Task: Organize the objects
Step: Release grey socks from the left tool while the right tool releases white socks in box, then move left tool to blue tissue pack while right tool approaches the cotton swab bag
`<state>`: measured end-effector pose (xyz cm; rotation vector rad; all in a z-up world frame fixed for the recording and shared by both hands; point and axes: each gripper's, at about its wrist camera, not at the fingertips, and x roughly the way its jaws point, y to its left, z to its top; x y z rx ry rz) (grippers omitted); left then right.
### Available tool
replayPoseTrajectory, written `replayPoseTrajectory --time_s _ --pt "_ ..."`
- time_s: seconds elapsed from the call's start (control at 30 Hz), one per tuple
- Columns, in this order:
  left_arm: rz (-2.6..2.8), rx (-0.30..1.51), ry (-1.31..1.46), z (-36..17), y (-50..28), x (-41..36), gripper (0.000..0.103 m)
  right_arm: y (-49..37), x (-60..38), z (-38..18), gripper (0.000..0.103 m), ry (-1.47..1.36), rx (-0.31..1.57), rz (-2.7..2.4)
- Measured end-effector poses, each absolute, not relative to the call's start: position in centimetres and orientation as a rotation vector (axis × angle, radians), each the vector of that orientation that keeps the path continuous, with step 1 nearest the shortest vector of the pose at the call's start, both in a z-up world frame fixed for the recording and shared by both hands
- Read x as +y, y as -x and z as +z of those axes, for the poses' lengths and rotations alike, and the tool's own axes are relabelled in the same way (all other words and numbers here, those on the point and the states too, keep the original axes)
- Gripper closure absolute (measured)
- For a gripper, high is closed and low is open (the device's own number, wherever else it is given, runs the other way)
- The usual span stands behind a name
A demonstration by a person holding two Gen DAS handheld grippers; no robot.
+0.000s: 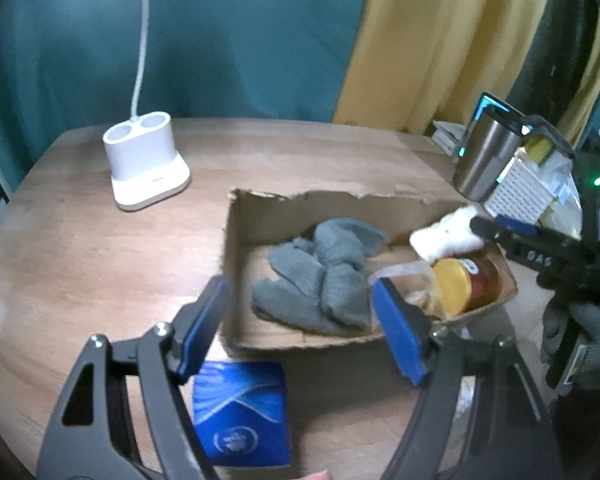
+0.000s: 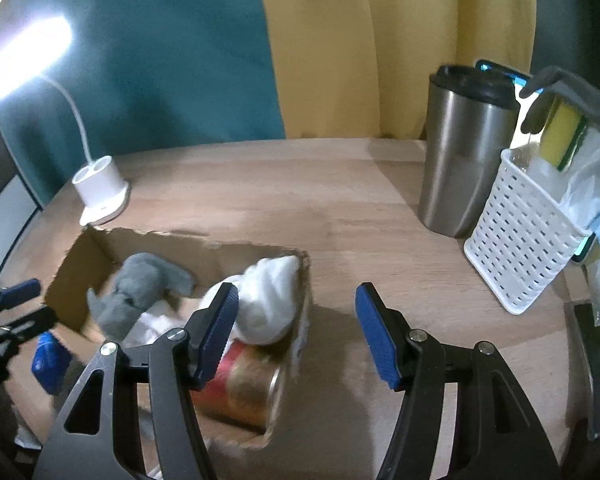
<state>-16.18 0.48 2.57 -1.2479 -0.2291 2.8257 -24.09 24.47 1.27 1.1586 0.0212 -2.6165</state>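
While both grippers hover over the wooden table, neither has hold of anything. In the left wrist view, a white lamp base stands at upper left, and a blue packet lies flat at bottom centre, just below the left gripper. Its blue-padded jaws stand wide apart and empty. Between and beyond them sits the torn cardboard box, whose near wall lies close to the fingertips. Inside it, from left to right, rest grey gloves, a clear bag and a jar lying on its side with a yellow lid. A white wad sits at the box's right end, just ahead of the right gripper, which reaches in from the frame's right edge in a gloved hand.

In the right wrist view, the left gripper shows at the left edge. The box fills the lower left, holding the gloves, the wad and the jar. The right gripper hangs wide open and empty; its left finger overlaps the wad and jar in the picture, while its right finger lies over bare table. At right stand a steel tumbler and a white slotted basket, side by side.
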Motion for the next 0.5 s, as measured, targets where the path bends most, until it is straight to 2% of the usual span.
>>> replayPoseTrajectory --time_s 0.2,0.5 --pt "2.835 -0.248 1.281 2.0 16.6 -0.2 0.027 26.0 24.2 -1.9 0.039 -1.300 0.026 -2.567" --pt "2.842 -0.254 1.256 2.3 15.8 -0.4 0.027 24.3 24.0 -0.5 0.039 -1.246 0.016 -2.586"
